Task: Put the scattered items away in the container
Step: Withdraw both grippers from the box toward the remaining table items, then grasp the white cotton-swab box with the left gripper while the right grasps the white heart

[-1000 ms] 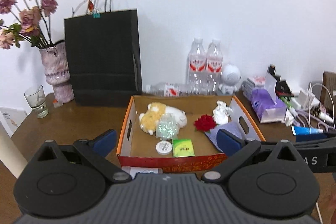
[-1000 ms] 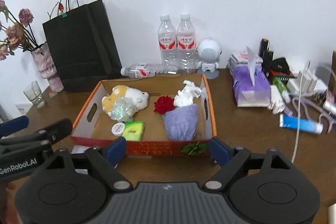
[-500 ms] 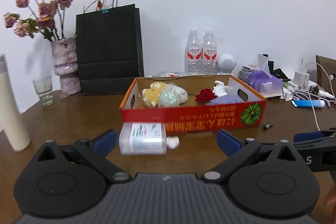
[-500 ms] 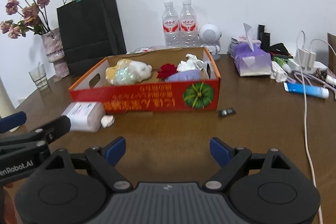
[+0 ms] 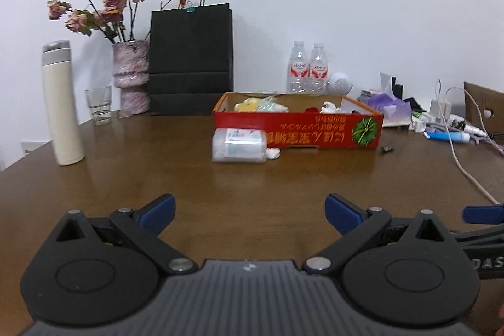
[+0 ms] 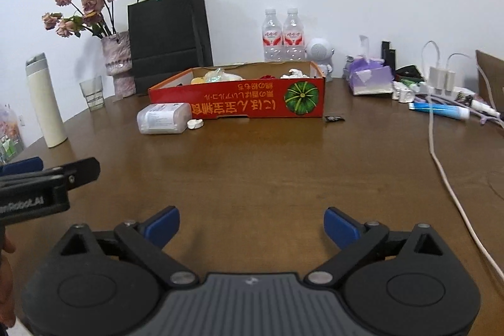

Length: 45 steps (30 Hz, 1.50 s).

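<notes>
Both grippers are sinking back from above the box to counter height — left gripper (image 5: 249,210) gaping empty, right gripper (image 6: 251,222) opening, empty. Beyond, the wipes pack (image 6: 164,118) is lying against the red box (image 6: 239,103) — a careless reach risks shoving both.

My desk clutter: tall cream thermos flask (image 5: 63,103) standing left, clear drinking glass (image 5: 99,105) beside pink speckled vase of dried roses (image 5: 130,77), black paper shopping bag (image 5: 190,62), two upright water bottles (image 6: 283,35), purple tissue pack (image 6: 371,79), white charging cable (image 6: 441,153).
</notes>
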Each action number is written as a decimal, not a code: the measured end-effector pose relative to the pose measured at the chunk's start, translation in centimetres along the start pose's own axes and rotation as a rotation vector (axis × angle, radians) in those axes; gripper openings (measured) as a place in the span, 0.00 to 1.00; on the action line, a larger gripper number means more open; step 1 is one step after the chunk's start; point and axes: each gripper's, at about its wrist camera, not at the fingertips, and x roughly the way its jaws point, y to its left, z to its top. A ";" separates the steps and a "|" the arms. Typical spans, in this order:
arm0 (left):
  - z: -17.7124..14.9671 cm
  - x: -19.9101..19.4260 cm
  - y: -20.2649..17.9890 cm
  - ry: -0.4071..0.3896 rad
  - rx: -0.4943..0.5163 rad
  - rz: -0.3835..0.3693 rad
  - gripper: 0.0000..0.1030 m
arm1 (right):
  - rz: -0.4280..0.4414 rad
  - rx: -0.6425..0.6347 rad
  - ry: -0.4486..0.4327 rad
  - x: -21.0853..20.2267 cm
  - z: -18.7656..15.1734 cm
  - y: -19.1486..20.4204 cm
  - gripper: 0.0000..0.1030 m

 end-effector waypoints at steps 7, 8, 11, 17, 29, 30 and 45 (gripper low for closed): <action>-2.8 -2.1 0.1 0.044 0.001 -0.001 1.00 | 0.006 0.027 -0.048 -2.9 -2.4 0.4 1.00; -3.0 -1.9 0.1 0.054 0.005 0.000 1.00 | 0.003 0.025 -0.049 -3.0 -2.4 0.5 1.00; -3.0 -1.5 0.1 0.067 0.003 0.004 1.00 | 0.016 0.021 -0.055 -2.8 -2.2 0.6 1.00; -2.5 -0.3 0.2 0.102 -0.015 0.014 1.00 | 0.016 0.047 -0.028 -1.4 -1.9 0.3 1.00; 4.9 10.7 1.2 0.164 -0.008 -0.002 1.00 | 0.112 0.015 0.033 4.8 5.0 -0.5 0.91; 5.4 12.0 1.3 0.175 -0.003 -0.007 1.00 | 0.118 0.007 0.035 5.6 5.9 -0.6 0.88; 6.4 23.6 1.6 0.251 0.025 0.016 1.00 | 0.194 -0.084 0.111 19.0 12.6 1.4 0.68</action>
